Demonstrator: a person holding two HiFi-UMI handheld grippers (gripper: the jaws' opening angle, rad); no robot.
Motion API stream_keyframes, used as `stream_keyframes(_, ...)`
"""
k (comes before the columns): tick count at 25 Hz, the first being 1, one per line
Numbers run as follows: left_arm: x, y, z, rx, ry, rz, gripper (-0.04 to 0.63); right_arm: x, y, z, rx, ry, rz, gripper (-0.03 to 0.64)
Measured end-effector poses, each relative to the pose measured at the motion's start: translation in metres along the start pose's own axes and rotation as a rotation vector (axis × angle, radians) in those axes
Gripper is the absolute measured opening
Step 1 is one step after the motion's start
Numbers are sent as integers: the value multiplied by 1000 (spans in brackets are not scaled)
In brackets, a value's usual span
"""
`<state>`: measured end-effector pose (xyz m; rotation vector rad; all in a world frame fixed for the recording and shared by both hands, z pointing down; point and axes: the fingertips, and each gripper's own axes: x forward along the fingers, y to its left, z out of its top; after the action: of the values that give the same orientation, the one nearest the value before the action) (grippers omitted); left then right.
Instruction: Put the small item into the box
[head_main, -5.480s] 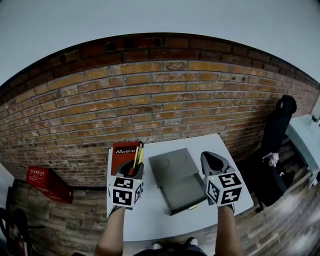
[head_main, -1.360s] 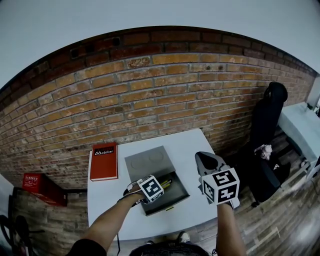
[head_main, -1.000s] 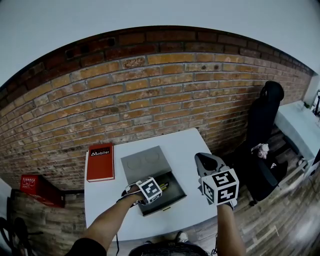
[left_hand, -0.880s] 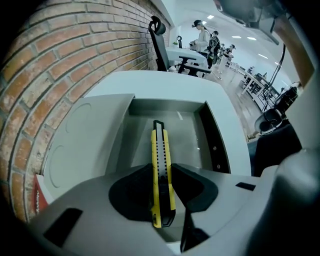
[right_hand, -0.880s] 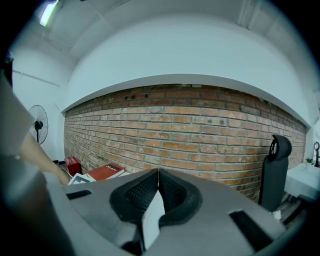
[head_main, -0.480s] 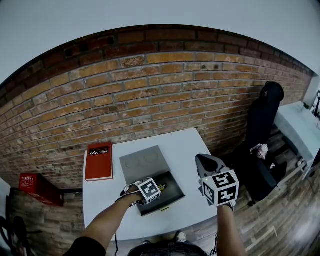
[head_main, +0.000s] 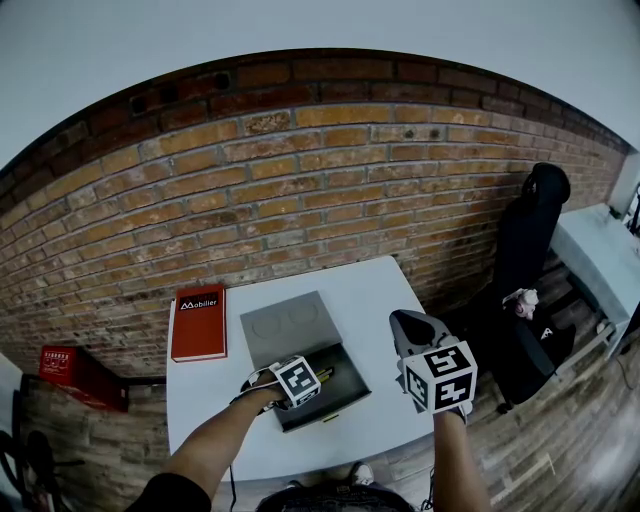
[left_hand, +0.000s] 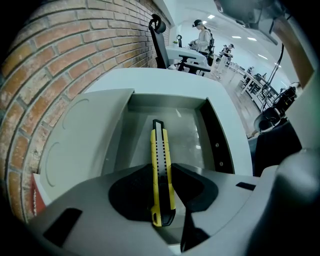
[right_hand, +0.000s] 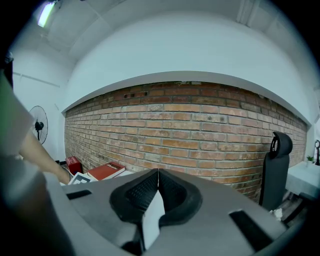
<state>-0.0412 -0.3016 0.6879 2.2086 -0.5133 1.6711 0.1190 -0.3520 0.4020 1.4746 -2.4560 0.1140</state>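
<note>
An open grey box (head_main: 345, 392) lies on the white table (head_main: 375, 290), its lid (head_main: 287, 323) folded back toward the wall. My left gripper (head_main: 318, 378) reaches into the tray, shut on a yellow and black utility knife (left_hand: 161, 165). The knife's tip points at the box floor (left_hand: 187, 137), and its tail sticks out behind the jaws. In the head view the knife (head_main: 327, 373) shows as a thin yellow line inside the tray. My right gripper (head_main: 402, 322) hovers at the table's right side, clear of the box. Its jaws are shut (right_hand: 158, 172) with nothing between them.
A red book (head_main: 198, 322) lies at the table's left rear corner. A brick wall stands right behind the table. To the right are a black chair (head_main: 535, 250) and another white table (head_main: 598, 250). A red crate (head_main: 68, 370) sits on the floor at left.
Since 5.5 s ago my left gripper has carried the knife from above the red book down into the box. Over the last second nothing has visibly moved.
</note>
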Motion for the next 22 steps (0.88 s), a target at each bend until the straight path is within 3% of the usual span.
stream_keyframes(5, -1, 1, 1, 11, -7, 21, 132, 0, 2, 1, -2, -2, 2, 20)
stream_keyframes(10, 0, -6, -2, -4, -9, -13, 138, 0, 4, -1, -4, 1, 7, 20)
stream_keyframes(14, -5, 4, 0, 12, -8, 47, 140, 1, 4, 1, -3, -3, 11, 20)
stream_keyframes(18, -5, -1, 3, -12, -38, 18, 143, 2, 7, 1, -3, -3, 20, 20)
stream_keyframes(22, -9, 8, 0, -13, -38, 62, 144, 6, 11, 3, -4, -6, 36, 20)
